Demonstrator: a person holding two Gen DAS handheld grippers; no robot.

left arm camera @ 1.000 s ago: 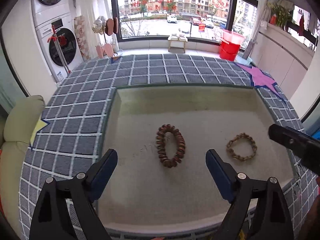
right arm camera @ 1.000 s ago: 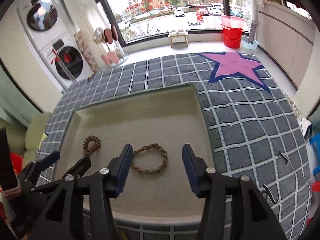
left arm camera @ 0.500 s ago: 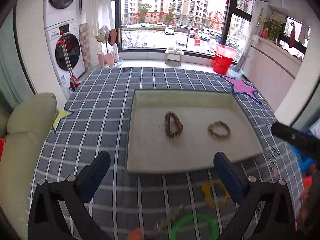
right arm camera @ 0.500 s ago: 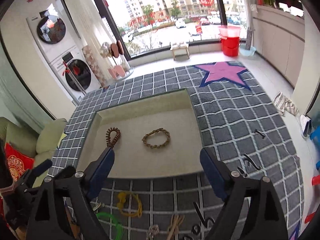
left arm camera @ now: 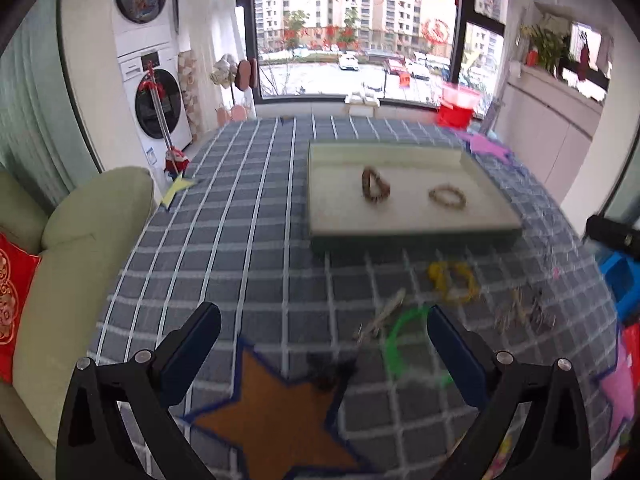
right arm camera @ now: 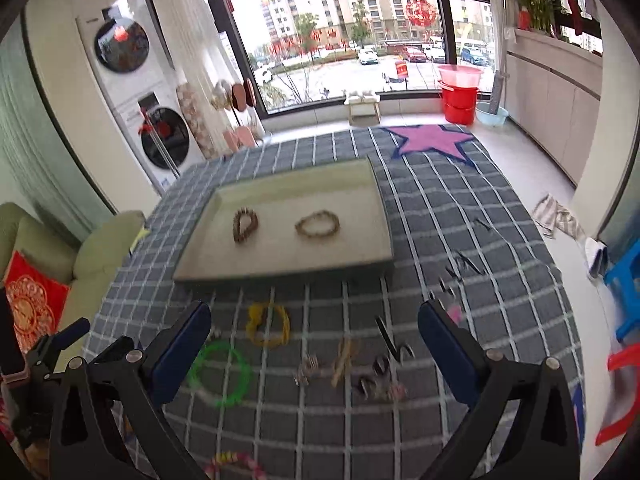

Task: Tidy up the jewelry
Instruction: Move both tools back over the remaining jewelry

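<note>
Tray [right arm camera: 280, 268]: two bracelets inside.
Green ring [right arm camera: 219, 374]: nearer than tray.
Left gripper [left arm camera: 322, 336]: spread wide, empty.
Right gripper [right arm camera: 314, 334]: spread wide, empty.

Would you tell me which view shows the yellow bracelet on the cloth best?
The right wrist view: the yellow bracelet lies fairly sharp, unobstructed between the fingers. The left wrist view shows it smaller and motion-blurred.

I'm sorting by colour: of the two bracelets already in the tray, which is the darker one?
The dark brown bracelet on the left side of the tray; the tan bracelet lies apart to its right, paler and rounder.
</note>
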